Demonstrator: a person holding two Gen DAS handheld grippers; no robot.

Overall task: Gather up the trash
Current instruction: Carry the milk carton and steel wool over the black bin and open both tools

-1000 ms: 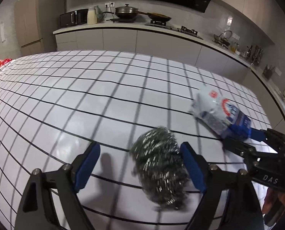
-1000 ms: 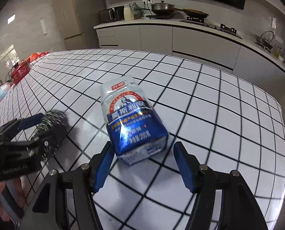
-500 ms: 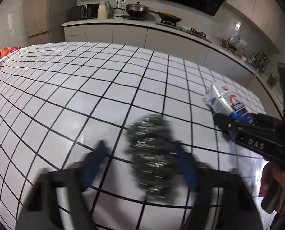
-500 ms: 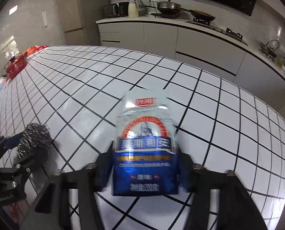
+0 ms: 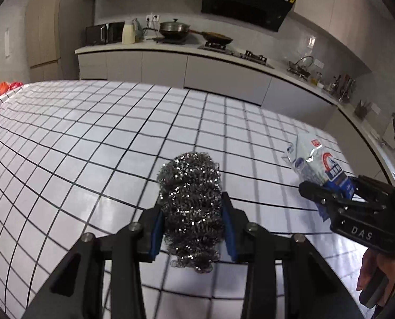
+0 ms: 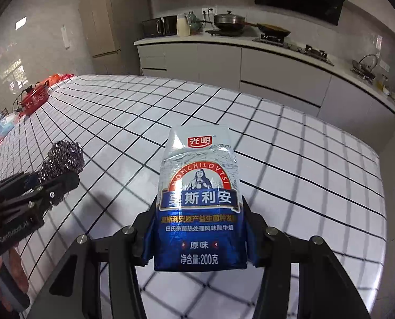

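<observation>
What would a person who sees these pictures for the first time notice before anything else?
Probably the steel wool scourer, a glittering grey ball pinched between the blue pads of the left tongs in the middle of the left wrist view. Next, the blue and silver yogurt pouch with Chinese print, clamped in the right tongs and filling the centre of the right wrist view. Under both lies the white table with its black grid.

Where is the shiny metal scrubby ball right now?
The steel wool ball is squeezed between the left gripper's blue pads, above the checked table. In the right wrist view it sits far left, beside the milk pouch.
</observation>
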